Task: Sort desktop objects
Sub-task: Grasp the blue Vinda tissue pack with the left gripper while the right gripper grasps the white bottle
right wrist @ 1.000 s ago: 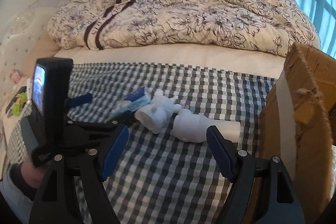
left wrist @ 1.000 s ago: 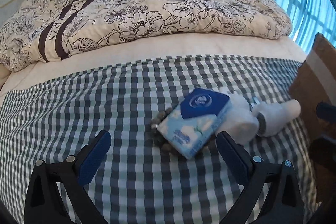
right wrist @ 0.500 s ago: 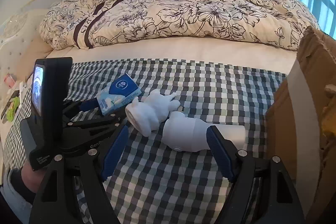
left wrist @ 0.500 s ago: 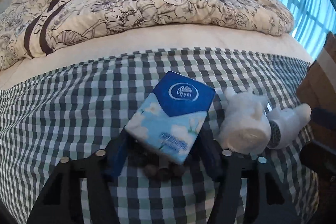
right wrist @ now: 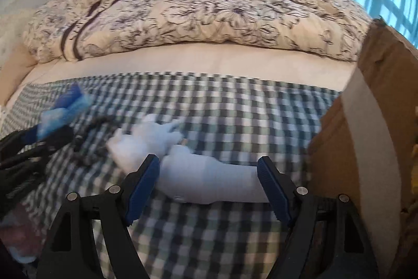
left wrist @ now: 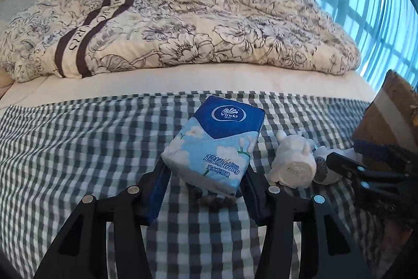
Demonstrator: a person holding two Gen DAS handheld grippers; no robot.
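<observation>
Left gripper point(left wrist: 205, 190) jaws, open a second ago, now clamp the tissue pack point(left wrist: 215, 145), lifted off the checked cloth point(left wrist: 78, 148); first sort item secured. Right gripper point(right wrist: 207, 183) jaws open, now straddling the white bottle point(right wrist: 209, 181), probably next, though blurred.

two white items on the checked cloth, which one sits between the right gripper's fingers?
The long white bottle lying on its side, not the eared white figure beside it. Right gripper open around it.

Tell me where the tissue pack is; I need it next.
Left wrist view, center: the tissue pack sits clamped in the left gripper, just left of the white toy.
</observation>
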